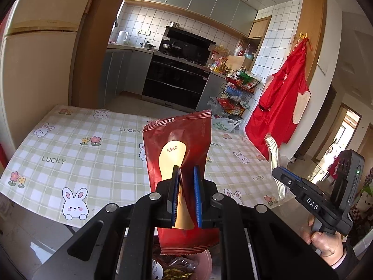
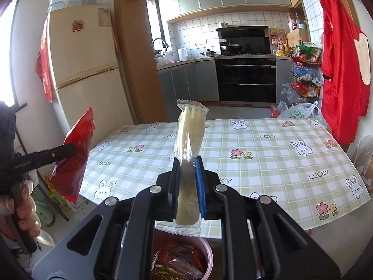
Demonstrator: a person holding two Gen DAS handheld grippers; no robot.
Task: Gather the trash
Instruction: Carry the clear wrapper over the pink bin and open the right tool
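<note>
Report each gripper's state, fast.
Left gripper: shut on the red wrapper.
Right gripper: shut on the wrapped plastic fork.

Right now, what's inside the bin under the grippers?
The bin holds crumpled wrappers: red ones and a gold foil one. The right gripper and its wrapped plastic fork cover most of the bin, so anything deeper is hidden.
</note>
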